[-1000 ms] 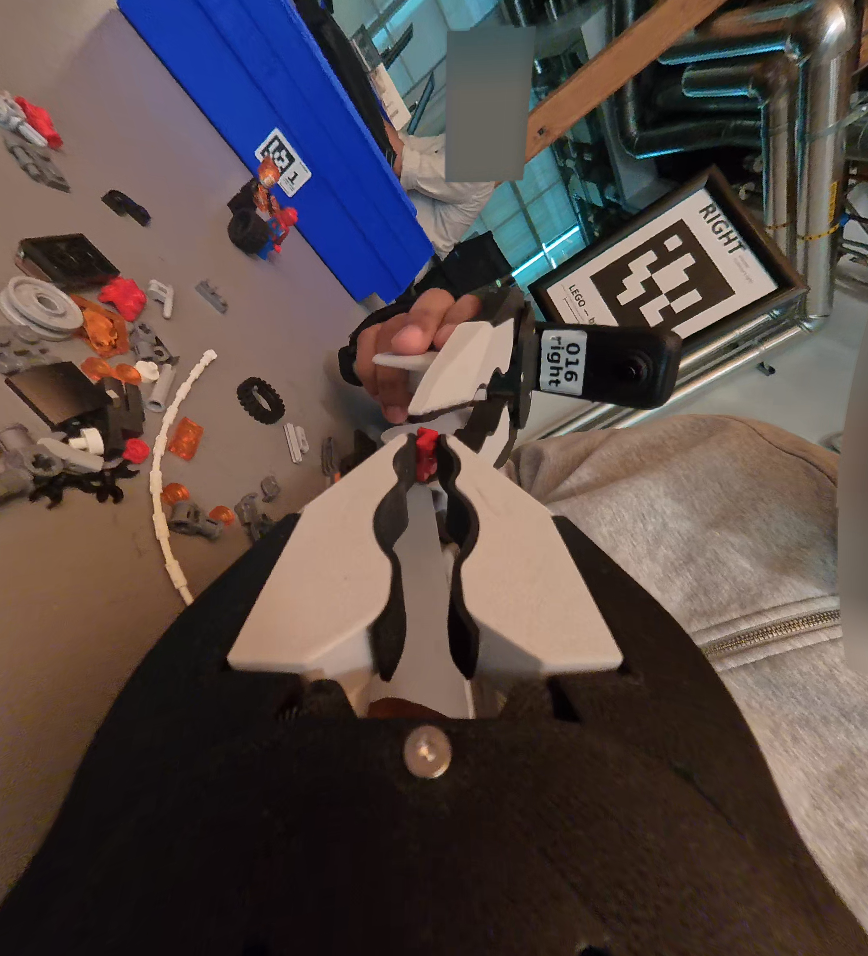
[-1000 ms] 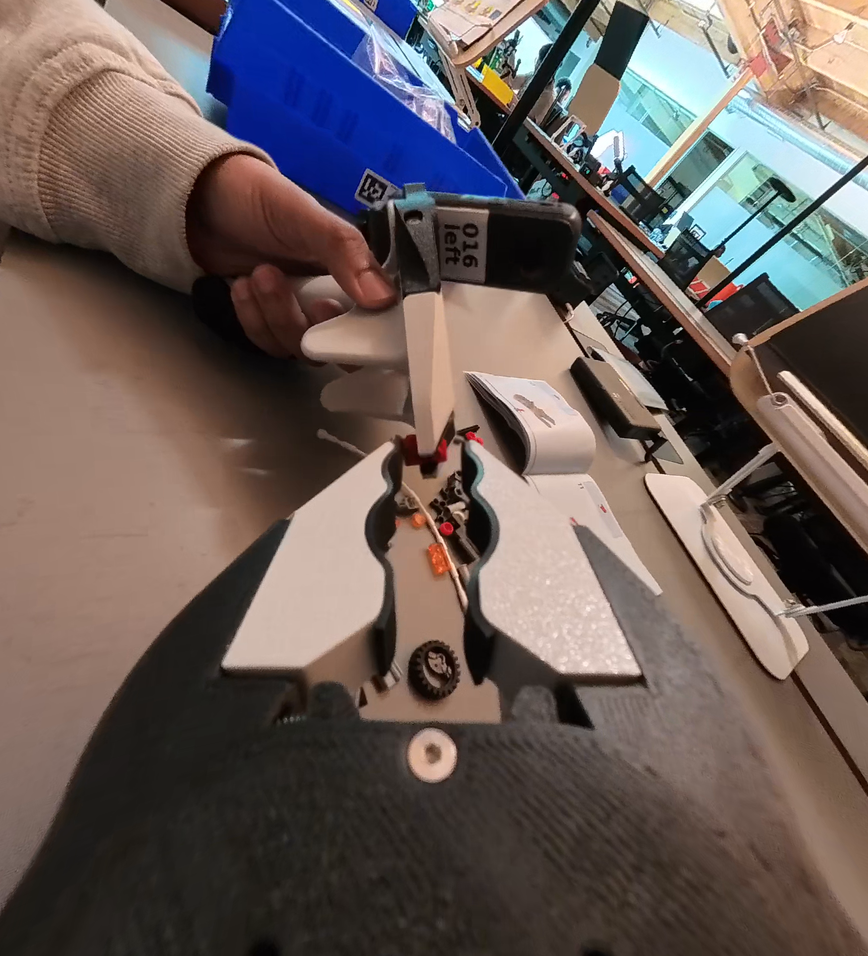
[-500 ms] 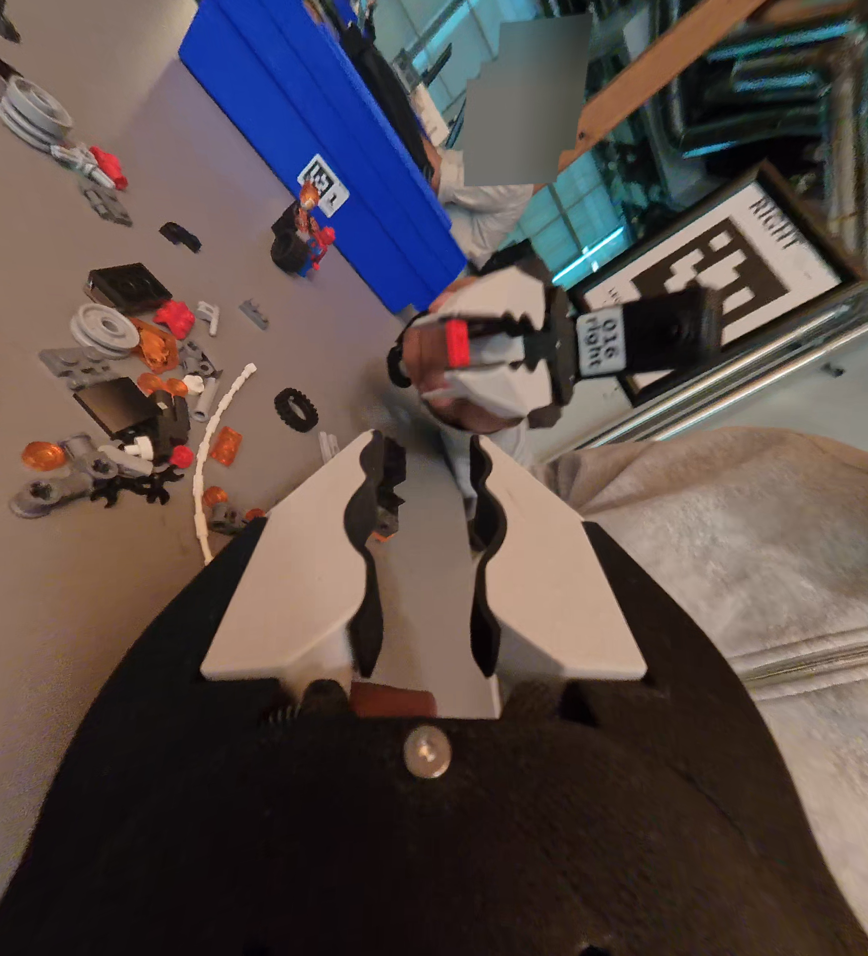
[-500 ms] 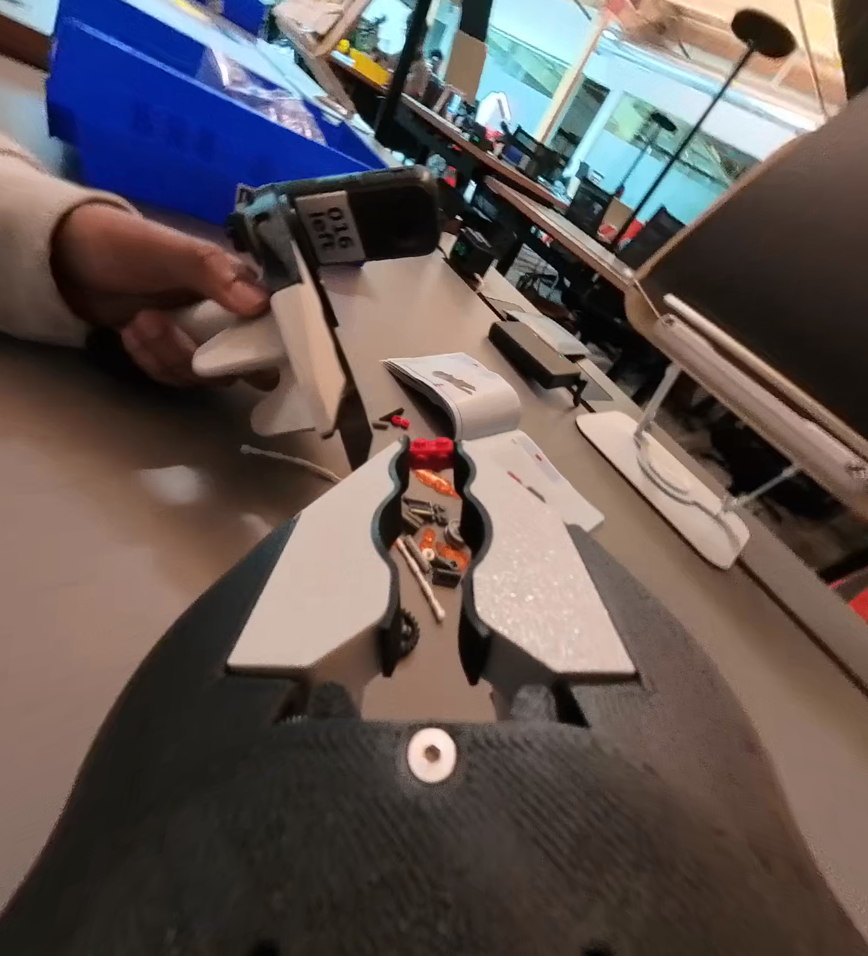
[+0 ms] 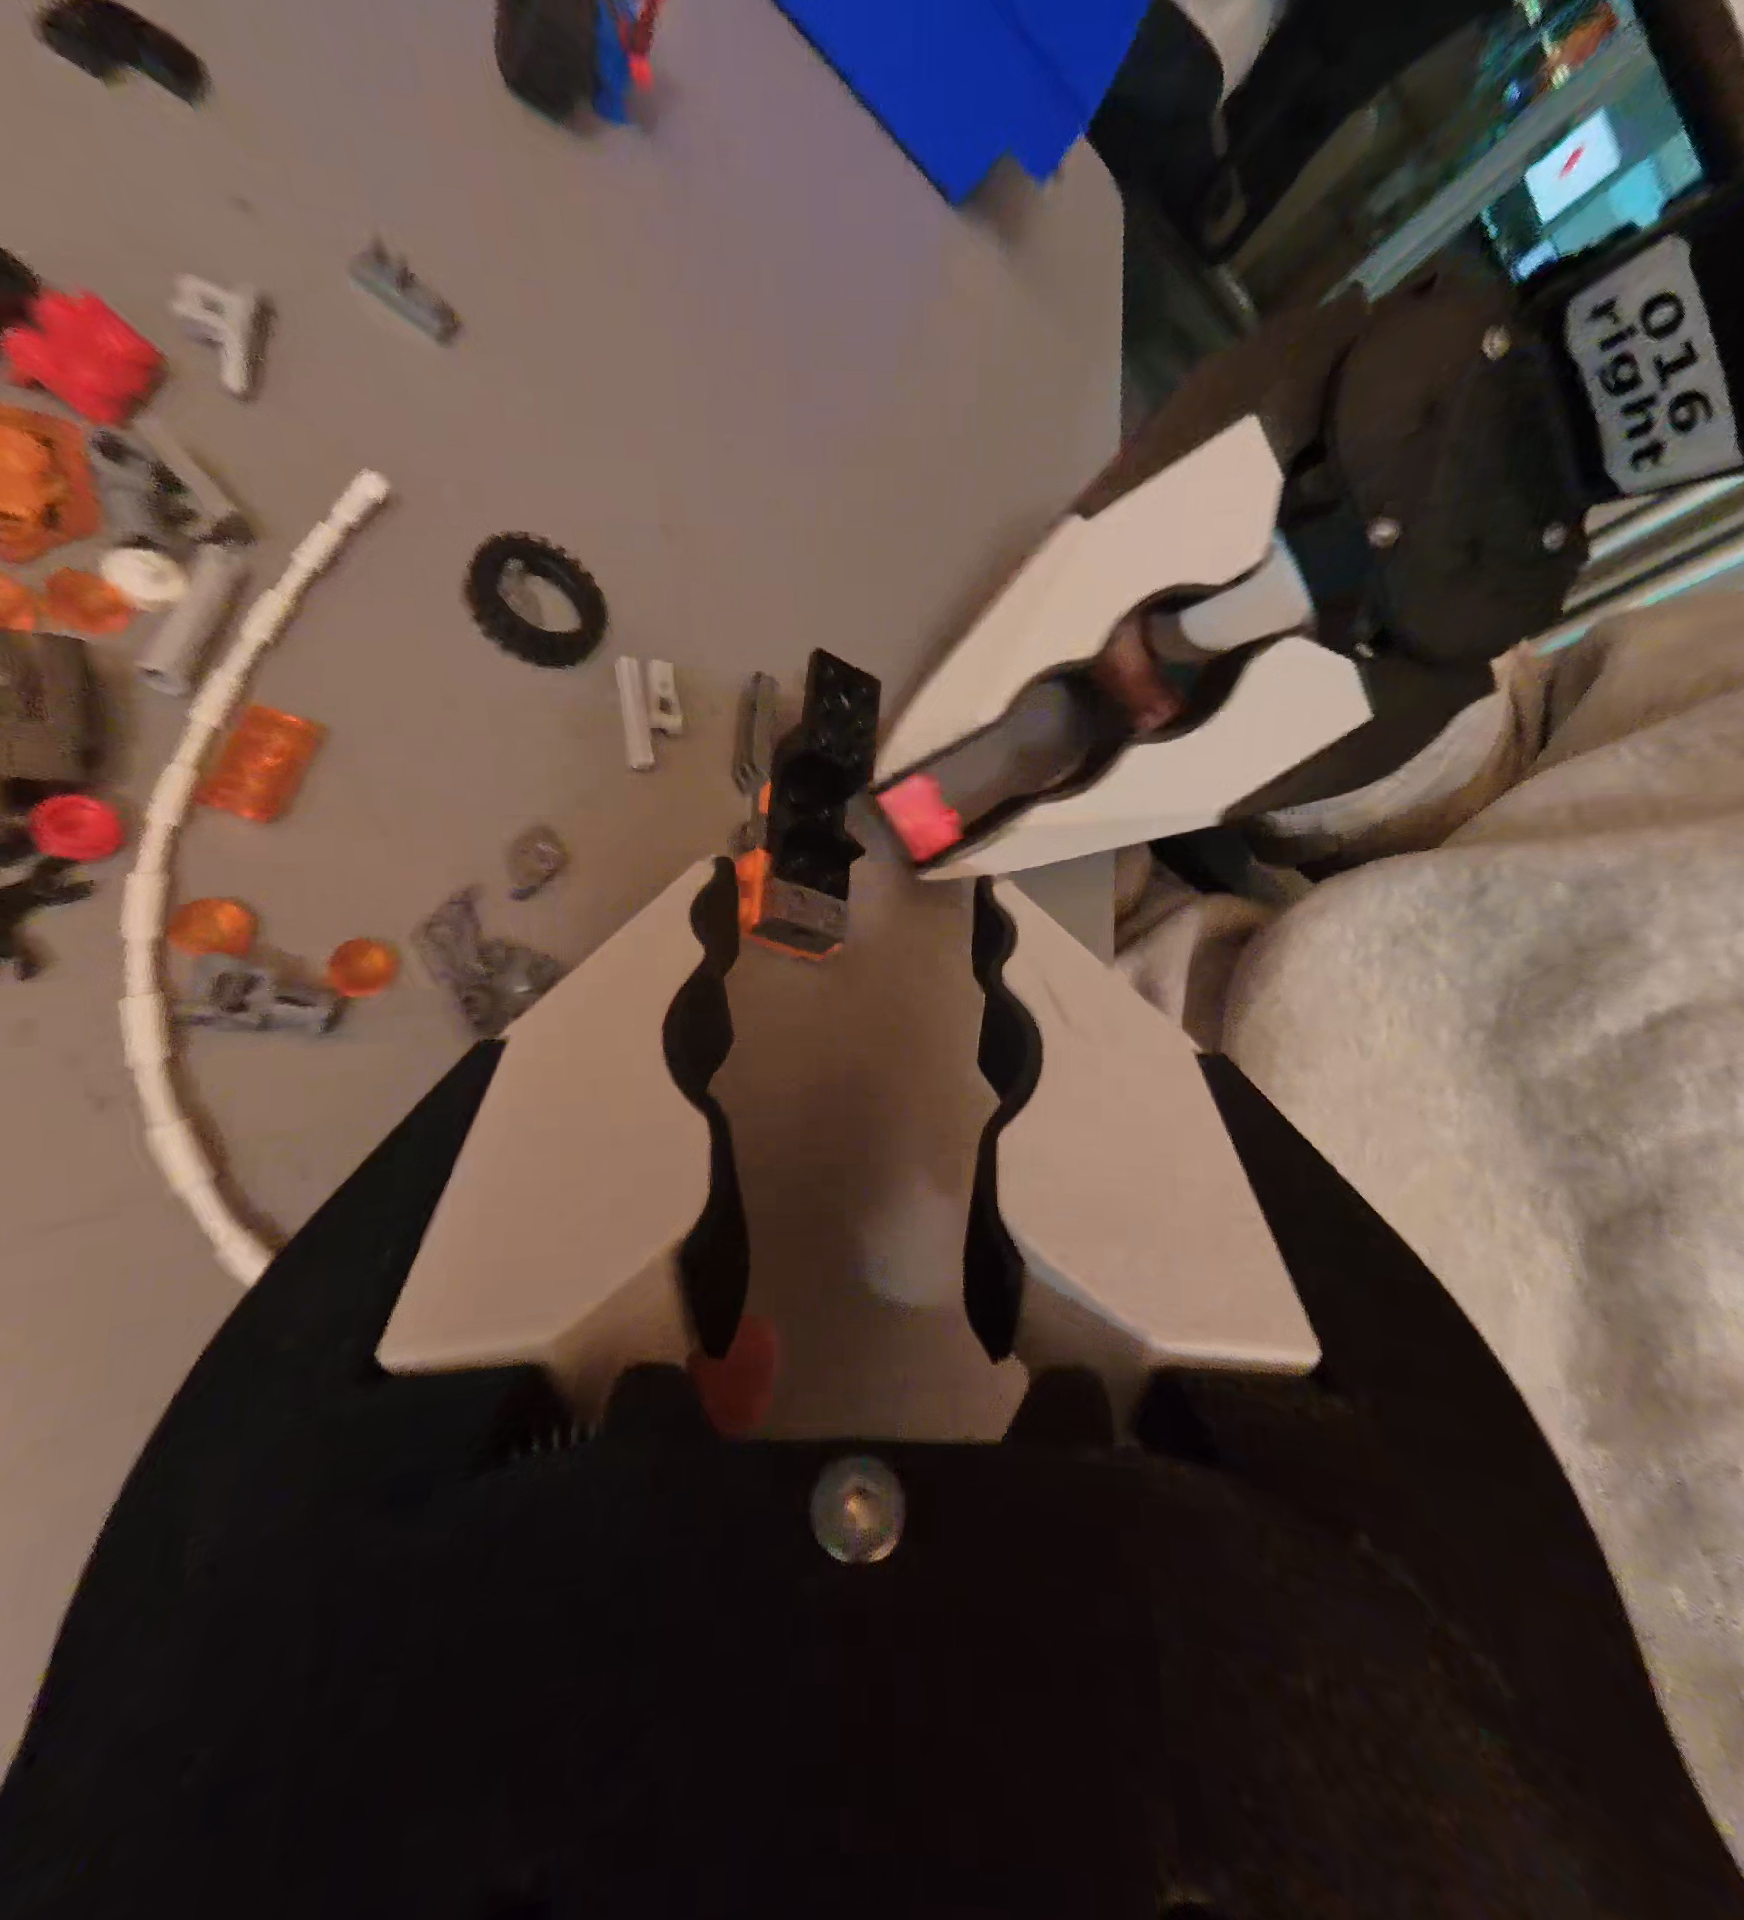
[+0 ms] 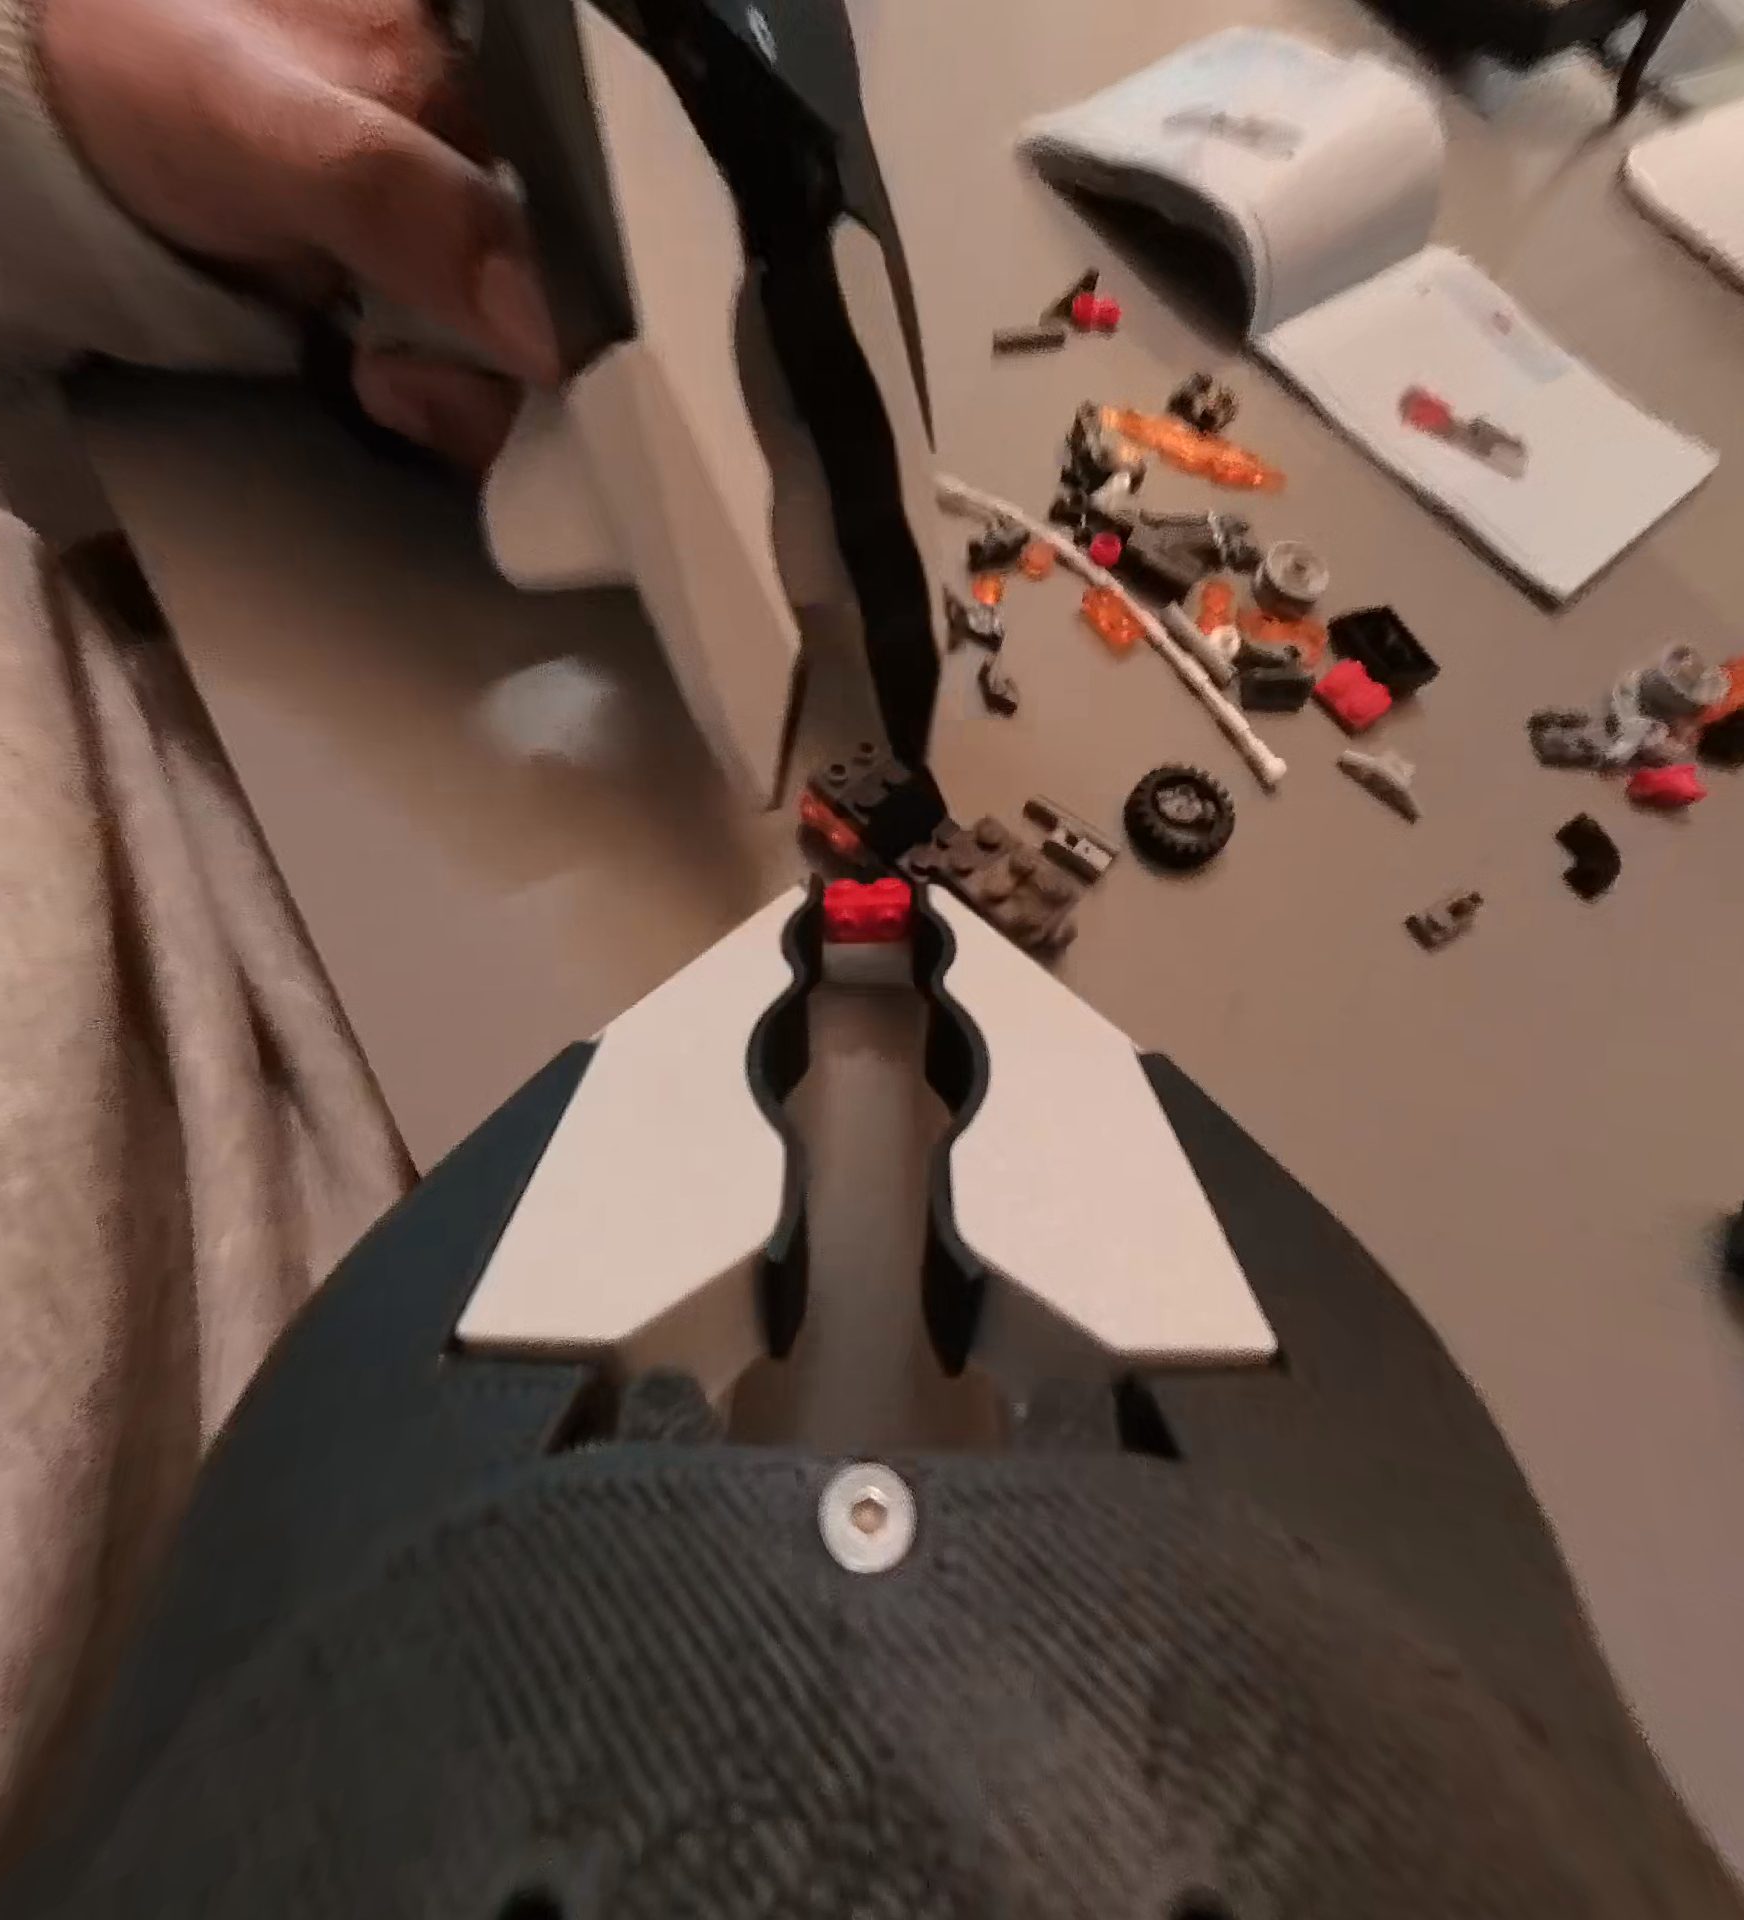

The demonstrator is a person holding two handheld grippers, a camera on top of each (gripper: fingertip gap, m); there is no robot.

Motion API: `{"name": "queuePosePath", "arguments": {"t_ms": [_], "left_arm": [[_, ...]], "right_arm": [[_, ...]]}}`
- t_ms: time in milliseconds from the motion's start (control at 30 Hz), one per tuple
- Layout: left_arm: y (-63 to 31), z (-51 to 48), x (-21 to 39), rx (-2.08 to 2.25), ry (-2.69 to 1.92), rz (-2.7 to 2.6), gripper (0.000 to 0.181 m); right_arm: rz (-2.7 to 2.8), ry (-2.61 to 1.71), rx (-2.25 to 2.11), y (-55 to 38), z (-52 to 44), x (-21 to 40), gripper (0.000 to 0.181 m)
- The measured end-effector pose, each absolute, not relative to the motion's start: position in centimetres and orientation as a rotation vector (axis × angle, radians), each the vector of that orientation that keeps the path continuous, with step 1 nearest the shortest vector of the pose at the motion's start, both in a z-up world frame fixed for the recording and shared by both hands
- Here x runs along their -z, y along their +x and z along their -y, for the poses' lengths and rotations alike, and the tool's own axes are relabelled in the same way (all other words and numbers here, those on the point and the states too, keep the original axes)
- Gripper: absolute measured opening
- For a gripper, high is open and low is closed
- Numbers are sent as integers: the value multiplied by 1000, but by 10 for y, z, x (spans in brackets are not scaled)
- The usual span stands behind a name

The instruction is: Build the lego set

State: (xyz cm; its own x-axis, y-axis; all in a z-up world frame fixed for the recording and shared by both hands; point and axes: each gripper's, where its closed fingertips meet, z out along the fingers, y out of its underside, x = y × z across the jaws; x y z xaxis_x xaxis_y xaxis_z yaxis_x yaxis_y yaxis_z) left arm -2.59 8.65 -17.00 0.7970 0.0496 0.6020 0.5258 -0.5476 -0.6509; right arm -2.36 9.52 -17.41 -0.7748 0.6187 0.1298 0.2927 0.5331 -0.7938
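Now my right gripper (image 6: 868,914) pinches red brick (image 6: 866,910); left gripper (image 5: 847,904) spread, empty. Align studs over black build (image 5: 818,800) just ahead, press straight.

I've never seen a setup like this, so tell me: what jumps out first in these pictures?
A small red brick pinched at the tip of the right tool catches the eye, held just short of a black and orange assembly on the table. The left tool stands open beside that assembly. Beyond them, loose orange, red, grey and black pieces lie scattered across the grey table.
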Motion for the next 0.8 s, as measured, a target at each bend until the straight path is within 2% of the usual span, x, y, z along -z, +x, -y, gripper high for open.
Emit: {"name": "queuePosePath", "arguments": {"t_ms": [33,233,467,700,800], "left_arm": [[-19,-88,170,683,-2084,410,42],[-4,-91,170,724,-2087,382,40],[-6,-90,167,790,-2044,408,39],[-5,-90,166,825,-2030,410,37],[-5,-90,165,842,-2020,415,37]], "right_arm": [[2398,-776,-1073,-25,-98,180,15],[2420,-859,-1043,-18,-118,186,15],[2461,-923,-1092,-7,-136,187,37],[2477,-851,-1043,-5,-129,179,35],[2522,-730,-926,-8,-129,179,25]]}}
